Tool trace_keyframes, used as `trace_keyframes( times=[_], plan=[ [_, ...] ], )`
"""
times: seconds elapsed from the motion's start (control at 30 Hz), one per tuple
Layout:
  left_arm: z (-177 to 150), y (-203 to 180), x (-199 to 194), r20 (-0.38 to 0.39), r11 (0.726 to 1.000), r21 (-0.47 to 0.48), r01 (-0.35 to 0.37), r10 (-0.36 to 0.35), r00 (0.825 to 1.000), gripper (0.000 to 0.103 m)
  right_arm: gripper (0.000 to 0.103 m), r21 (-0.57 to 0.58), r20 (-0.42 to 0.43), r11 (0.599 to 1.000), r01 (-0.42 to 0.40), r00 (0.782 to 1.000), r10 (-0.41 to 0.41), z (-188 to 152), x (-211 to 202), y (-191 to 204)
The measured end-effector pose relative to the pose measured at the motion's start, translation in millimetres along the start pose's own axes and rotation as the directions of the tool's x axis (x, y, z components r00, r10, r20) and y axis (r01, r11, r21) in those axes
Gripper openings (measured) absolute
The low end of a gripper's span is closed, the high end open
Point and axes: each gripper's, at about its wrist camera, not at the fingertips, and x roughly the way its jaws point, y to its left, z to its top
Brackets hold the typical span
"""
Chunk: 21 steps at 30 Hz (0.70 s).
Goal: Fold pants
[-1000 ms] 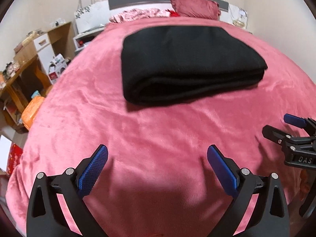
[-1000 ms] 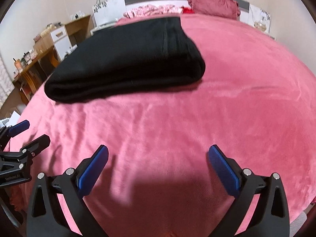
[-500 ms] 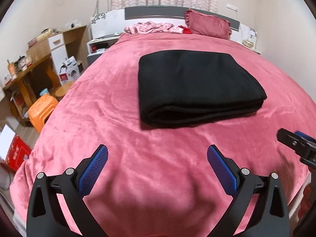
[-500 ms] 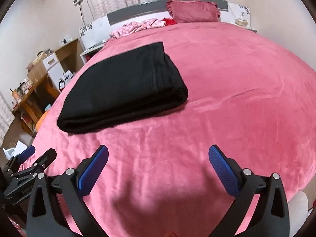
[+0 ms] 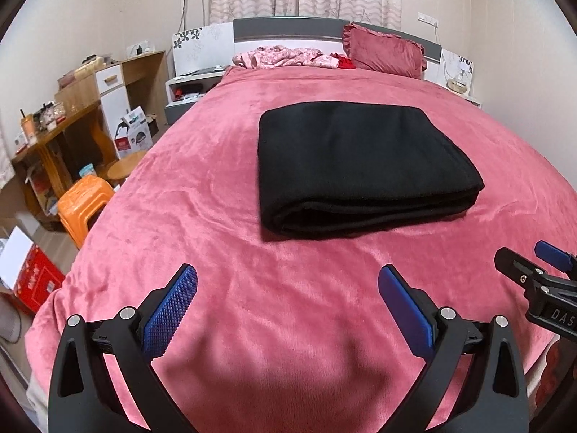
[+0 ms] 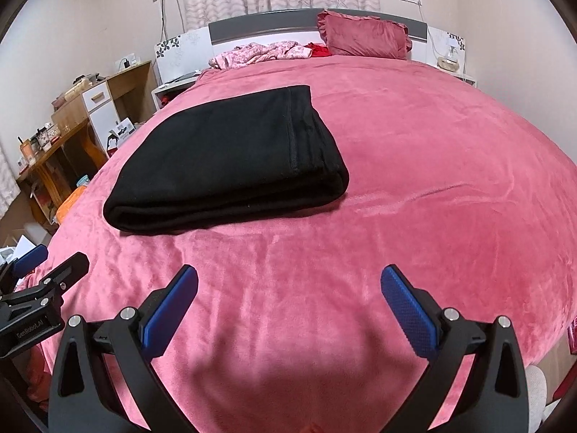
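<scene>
left wrist view has the black pants (image 5: 360, 166) lying in a neat folded stack mid-bed on the pink blanket (image 5: 202, 223), left gripper (image 5: 288, 303) and right gripper (image 6: 288, 303) both spread wide, empty, well short of it, folding looks finished.

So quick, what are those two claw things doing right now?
Left gripper: open, holding nothing.
Right gripper: open, holding nothing.

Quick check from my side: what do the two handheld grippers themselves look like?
Both match: left gripper and right gripper have black angular frames, silver screw heads, and blue textured pads. White lettering marks each body side, seen from the other camera.
</scene>
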Motion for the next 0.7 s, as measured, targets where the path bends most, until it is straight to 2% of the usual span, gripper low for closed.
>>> trace_keyframes(
  times=[0.33, 0.7],
  plan=[
    [-3, 0, -1, 0.021, 1.0, -0.003, -0.014, 0.014, 1.0, 0.1, 0.101, 0.005, -0.011, 1.0, 0.0, 1.0, 0.0, -2, 2, -1],
    [-3, 1, 10, -0.043, 1.0, -0.006, -0.005, 0.005, 0.999, 0.099, 0.101, 0.001, -0.028, 1.0, -0.013, 1.0, 0.013, -3, 6, -1]
  ],
)
